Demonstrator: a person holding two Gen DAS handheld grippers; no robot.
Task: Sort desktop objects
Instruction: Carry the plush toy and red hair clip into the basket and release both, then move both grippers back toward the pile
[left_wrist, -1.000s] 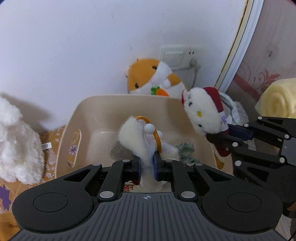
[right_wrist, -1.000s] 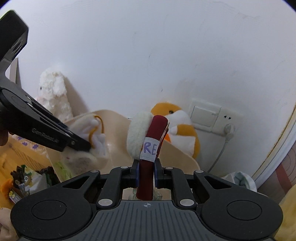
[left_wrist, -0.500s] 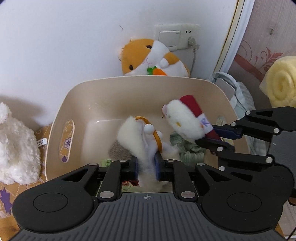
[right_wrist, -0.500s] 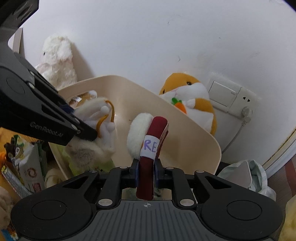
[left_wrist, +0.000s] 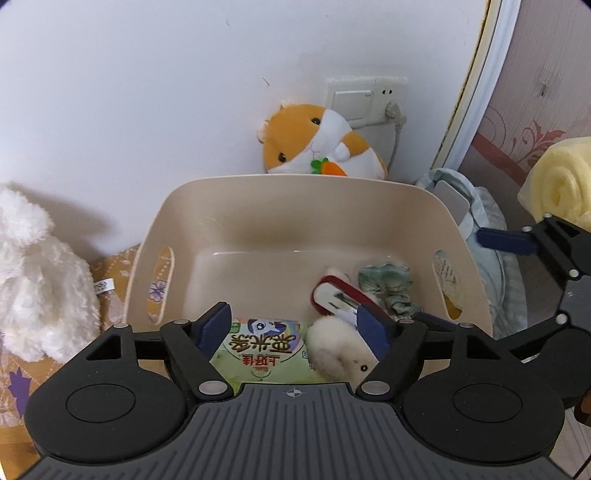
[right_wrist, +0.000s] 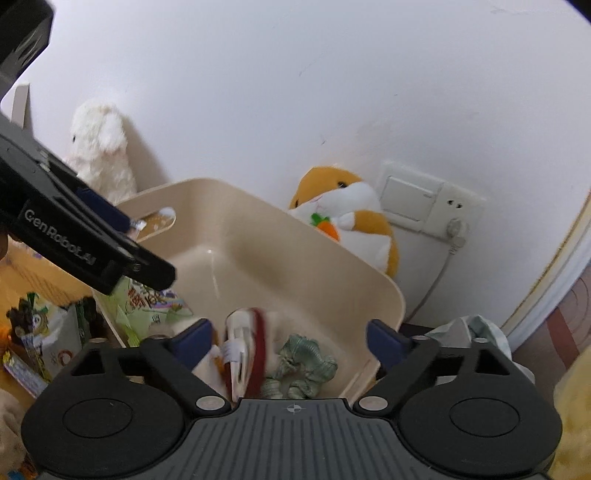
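Over the beige bin (left_wrist: 207, 192) my left gripper (left_wrist: 291, 328) has its jaws opening wide, nothing pressed between the pads. Under it a white plush (left_wrist: 340, 354) lies loose in the bin beside a green snack packet (left_wrist: 258, 347). My right gripper (right_wrist: 288, 339) is also opening above the bin (right_wrist: 373, 280). The red-hatted plush (right_wrist: 243, 350) sits blurred below it, free of the pads, next to a green scrunchie (right_wrist: 303, 362). In the left wrist view that plush (left_wrist: 336, 295) and the scrunchie (left_wrist: 388, 284) rest on the bin floor.
An orange hamster plush (left_wrist: 317, 144) leans on the wall behind the bin, under a wall socket (left_wrist: 365, 99). A white rabbit plush (left_wrist: 33, 280) sits to the left. Pale cloth (left_wrist: 484, 206) and a yellow towel roll (left_wrist: 565, 177) lie right. Snack packets (right_wrist: 40, 332) crowd the left.
Both grippers went from shut to wide open. The white plush dropped out of the left one and the red-hatted plush out of the right one, both into the bin.
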